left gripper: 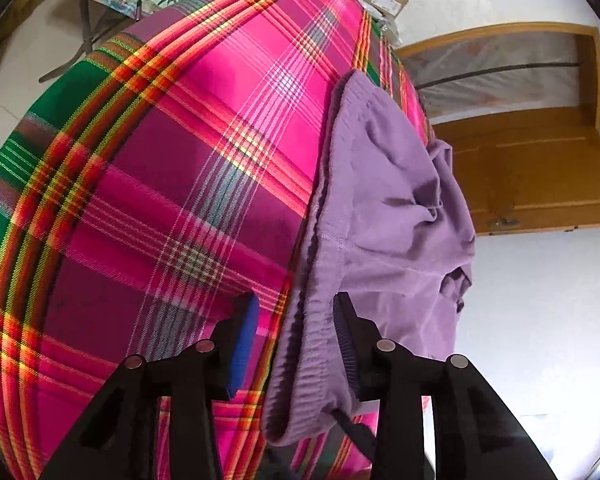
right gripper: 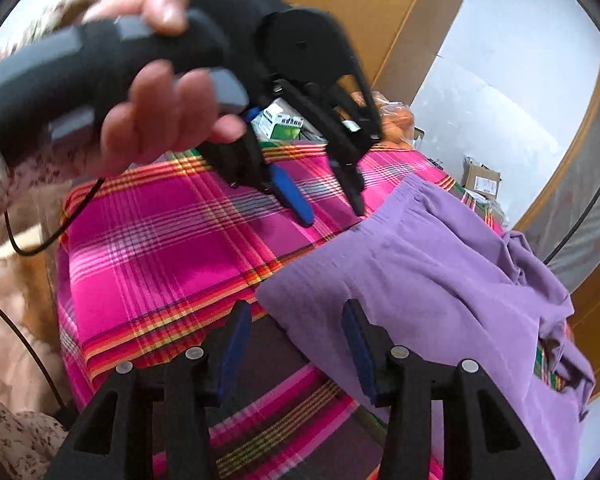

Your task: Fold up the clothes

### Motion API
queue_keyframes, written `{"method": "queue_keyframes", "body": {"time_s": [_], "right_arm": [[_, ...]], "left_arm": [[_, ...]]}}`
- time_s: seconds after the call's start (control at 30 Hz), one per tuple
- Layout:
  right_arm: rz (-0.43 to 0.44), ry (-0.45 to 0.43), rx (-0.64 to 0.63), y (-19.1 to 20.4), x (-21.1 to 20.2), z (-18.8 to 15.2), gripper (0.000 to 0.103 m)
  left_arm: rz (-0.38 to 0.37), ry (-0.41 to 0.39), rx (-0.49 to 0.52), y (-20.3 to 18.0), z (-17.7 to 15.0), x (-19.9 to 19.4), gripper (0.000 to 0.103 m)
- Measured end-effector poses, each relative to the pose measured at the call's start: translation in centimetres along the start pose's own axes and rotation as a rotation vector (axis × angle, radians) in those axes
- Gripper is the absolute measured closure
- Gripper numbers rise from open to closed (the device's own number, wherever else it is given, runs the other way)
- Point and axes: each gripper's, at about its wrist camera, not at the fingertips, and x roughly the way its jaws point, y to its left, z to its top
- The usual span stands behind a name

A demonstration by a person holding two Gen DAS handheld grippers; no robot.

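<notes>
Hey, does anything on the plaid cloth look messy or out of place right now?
Yes: the purple garment lies crumpled rather than flat, bunched into folds at its far end and hanging past the edge of the plaid cloth. Both grippers are open; nothing looks damaged.

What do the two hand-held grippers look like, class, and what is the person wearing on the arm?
Each gripper, left and right, has black plastic fingers lined with blue ribbed pads and round silver pins. The left one shows a black and grey pistol-style handle with a thin black cable. The sleeve is pale with a small dark floral print.
</notes>
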Motion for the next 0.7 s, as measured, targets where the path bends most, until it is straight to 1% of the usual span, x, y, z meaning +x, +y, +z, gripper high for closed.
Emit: {"method": "queue_keyframes", "body": {"time_s": [0.23,0.27,0.3,0.37,0.4,0.47,0.57,0.7], "right_arm": [[-0.071,0.017,-0.087,1.3,1.2,0.8,0.056],[-0.074,0.017,-0.087,1.2,1.3,0.9,0.06],[-0.067,0.015,-0.07,0.8,1.3,0.9,0.062],[-0.053,0.01,-0.035,0.0,1.3,0.9,0.07],[-0.046,0.008,-0.017,-0.4,1.3,0.9,0.073],[-0.031,0.003,0.018,-1.3,1.3,0.9,0.084],[-0.01,-0.004,0.07,-2.5,1.3,1.0,0.089],[0.04,-0.024,0.131,-3.6,1.1,1.0,0.091]], "left_arm": [[-0.009,0.007,-0.008,-0.3,0.6,0.4,0.061],[-0.01,0.007,-0.01,-0.3,0.7,0.5,0.061],[-0.01,0.006,-0.013,-0.4,0.8,0.6,0.061],[-0.008,0.005,-0.014,-0.7,1.1,0.9,0.061],[-0.006,0.004,-0.012,-0.8,1.2,1.0,0.061],[-0.002,0.004,-0.006,-1.1,1.4,1.3,0.061],[0.004,0.008,-0.003,-1.6,1.8,1.8,0.061],[0.008,0.02,0.002,-2.2,2.4,2.5,0.06]]}}
